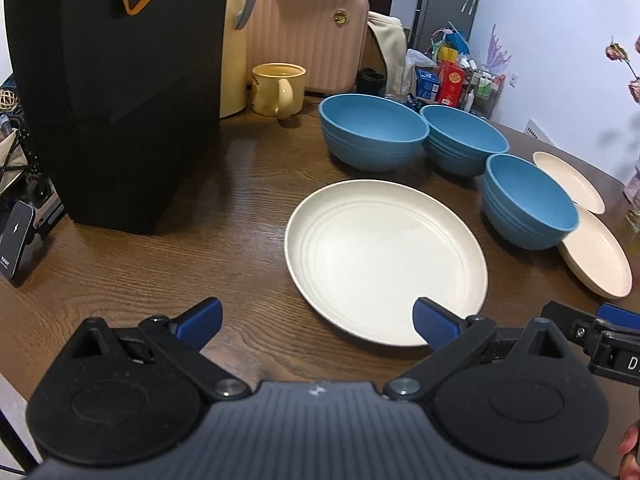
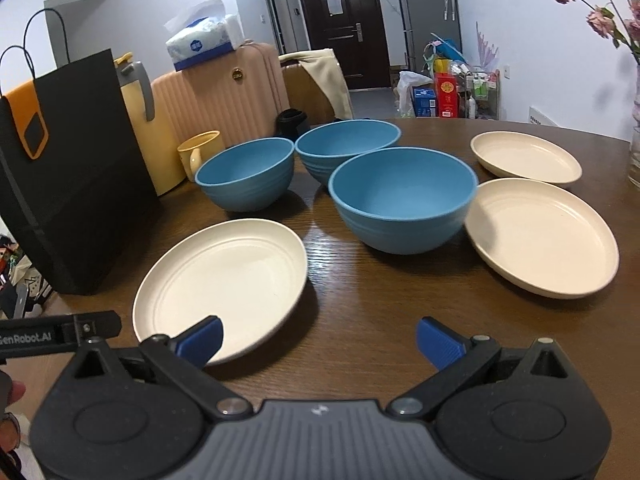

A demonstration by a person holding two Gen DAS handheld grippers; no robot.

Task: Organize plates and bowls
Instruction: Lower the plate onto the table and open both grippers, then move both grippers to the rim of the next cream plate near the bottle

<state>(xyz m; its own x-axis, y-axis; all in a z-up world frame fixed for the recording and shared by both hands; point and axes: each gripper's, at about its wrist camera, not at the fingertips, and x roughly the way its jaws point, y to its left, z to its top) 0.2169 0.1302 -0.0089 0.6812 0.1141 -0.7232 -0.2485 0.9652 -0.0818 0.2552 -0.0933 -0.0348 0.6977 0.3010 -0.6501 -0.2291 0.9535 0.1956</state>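
Three blue bowls stand on the brown table: a left one [image 2: 246,178], a back one [image 2: 346,146] and a near one [image 2: 402,202]. Three cream plates lie flat: a near-left one [image 2: 220,286], a right one [image 2: 540,234] and a far right one [image 2: 526,156]. In the left wrist view the near-left plate [image 1: 384,258] lies just ahead, with the bowls [image 1: 372,136] behind it. My left gripper [image 1: 318,322] is open and empty at that plate's near edge. My right gripper [image 2: 320,342] is open and empty over bare table, its left finger over the plate's near rim.
A black paper bag [image 1: 116,92] stands at the left of the table [image 2: 360,300]. A yellow mug [image 1: 278,88] and a yellow jug [image 1: 234,52] sit behind it. A pink suitcase [image 1: 308,36] stands beyond the table. A glass vase [image 2: 636,156] is at the far right.
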